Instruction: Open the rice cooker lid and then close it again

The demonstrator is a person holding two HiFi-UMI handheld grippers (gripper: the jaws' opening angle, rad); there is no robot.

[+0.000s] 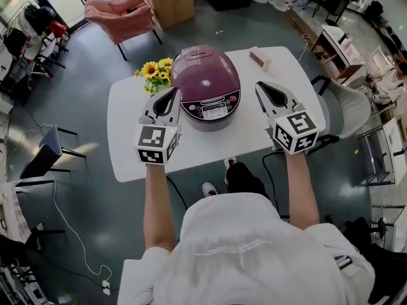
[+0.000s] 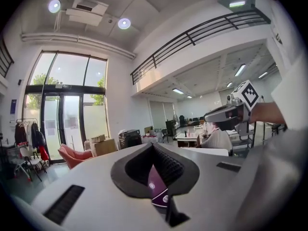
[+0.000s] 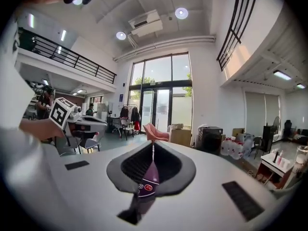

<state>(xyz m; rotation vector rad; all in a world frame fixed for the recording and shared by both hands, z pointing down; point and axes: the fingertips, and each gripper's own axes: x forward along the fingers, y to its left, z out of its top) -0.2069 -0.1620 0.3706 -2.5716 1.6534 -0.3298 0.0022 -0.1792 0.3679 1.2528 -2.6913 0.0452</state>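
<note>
1. The rice cooker sits in the middle of the white table, a bit toward the far side. Its lid is down and shut.
2. A shut lid fits two stories: the lid is waiting to be lifted, or it is already back down. One look cannot tell which.
3. The left claw is pinched shut and holds nothing. In the left gripper view, only a thin strip of the purple cooker shows through the slit between its jaws.
4. The right claw is pinched shut too, with nothing in it.
5. The cooker lies between the two claws. It is to the right of the left claw and to the left of the right claw.
6. The left claw looks just beside the cooker. The right claw has a gap of bare table between it and the cooker, so the left one is nearer.
7. Both claws point away from the person, toward the far side.
8. The cooker runs from near to far, and its button panel faces the person.
9. Yellow flowers stand just left of the cooker on its far side, close to the left claw, so that side is tight.
10. A small pink box lies at the far right of the table.
11. The near strip of table and the right side are more open.
</note>
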